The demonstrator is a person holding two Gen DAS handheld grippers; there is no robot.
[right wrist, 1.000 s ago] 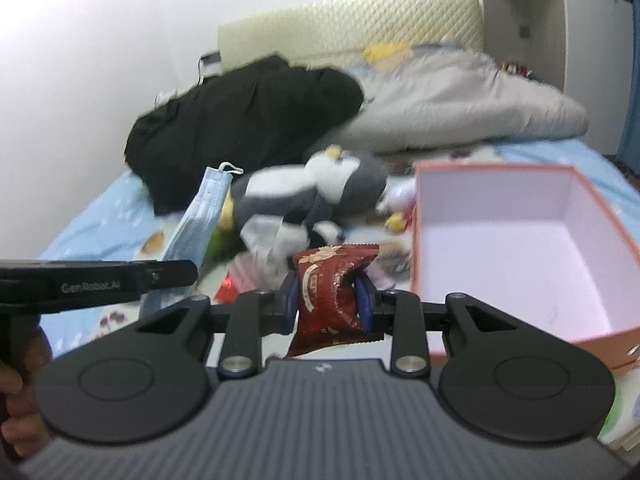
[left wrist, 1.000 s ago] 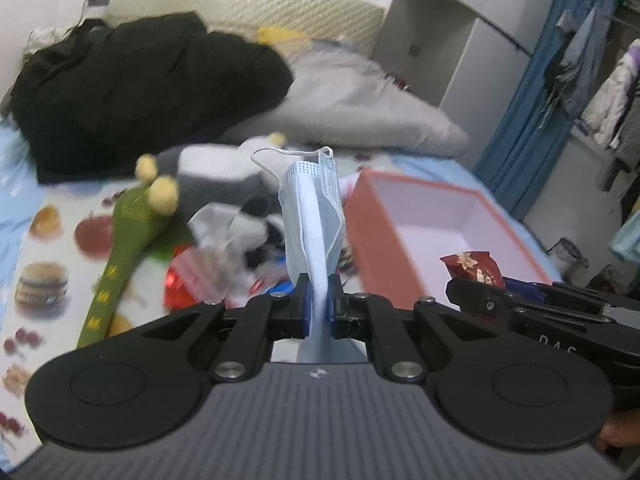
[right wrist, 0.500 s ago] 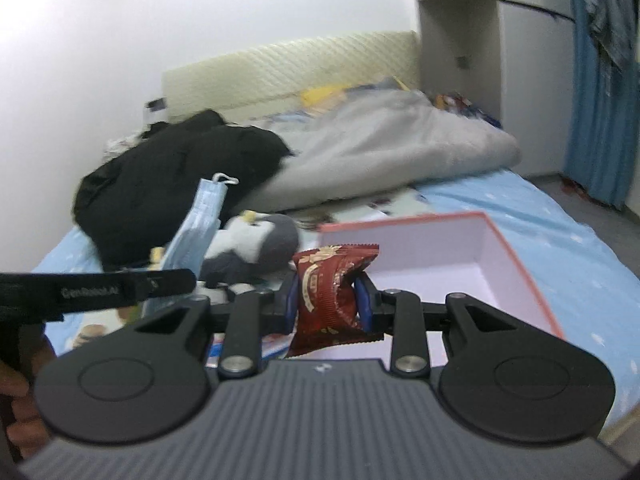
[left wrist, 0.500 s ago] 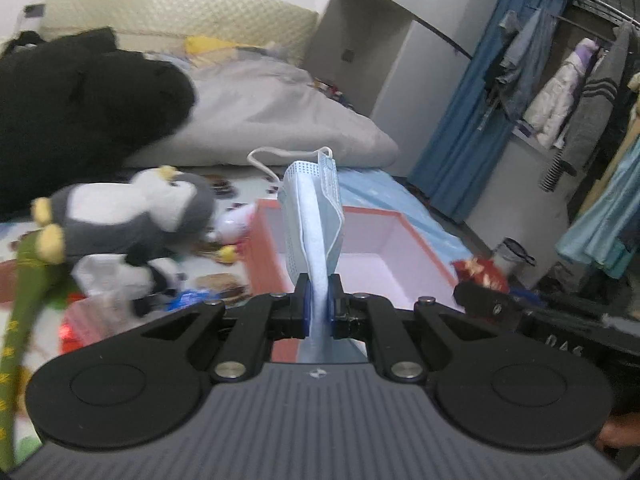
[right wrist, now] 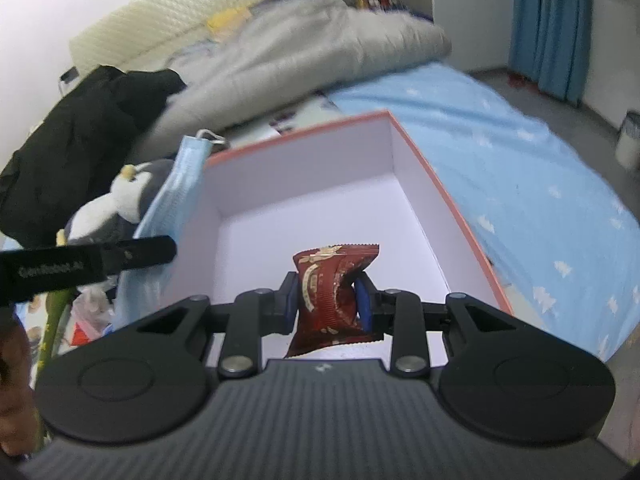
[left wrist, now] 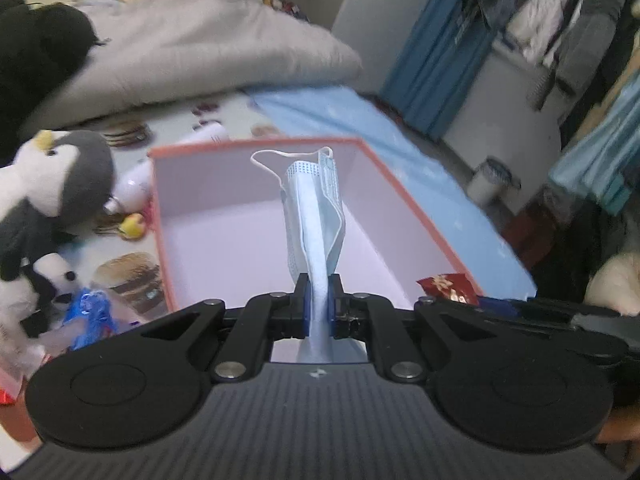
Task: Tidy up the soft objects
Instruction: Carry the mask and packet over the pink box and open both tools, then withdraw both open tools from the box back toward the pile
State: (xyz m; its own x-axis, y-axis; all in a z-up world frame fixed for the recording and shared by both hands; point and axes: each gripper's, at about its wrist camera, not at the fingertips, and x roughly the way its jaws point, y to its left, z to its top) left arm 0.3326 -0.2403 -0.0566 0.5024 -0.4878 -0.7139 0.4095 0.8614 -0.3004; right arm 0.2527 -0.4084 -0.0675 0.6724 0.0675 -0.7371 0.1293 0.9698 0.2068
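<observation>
My left gripper (left wrist: 319, 307) is shut on a folded light-blue face mask (left wrist: 314, 216) that stands upright over the near edge of an open box (left wrist: 256, 145) with an orange rim and pale inside. My right gripper (right wrist: 328, 300) is shut on a dark red snack packet (right wrist: 332, 292) and holds it above the box (right wrist: 448, 196). The mask also shows in the right wrist view (right wrist: 176, 184), at the box's left wall. The packet shows at the right of the left wrist view (left wrist: 448, 286).
A grey and white penguin plush (left wrist: 52, 184) lies left of the box among small wrappers (left wrist: 90, 312) on a printed bedsheet. A grey duvet (left wrist: 192, 40) and black clothes (right wrist: 80, 136) lie behind. Blue curtains and hanging clothes stand at the right.
Both grippers have moved right and forward, from over the pile of toys to above the open box, each still holding its item.
</observation>
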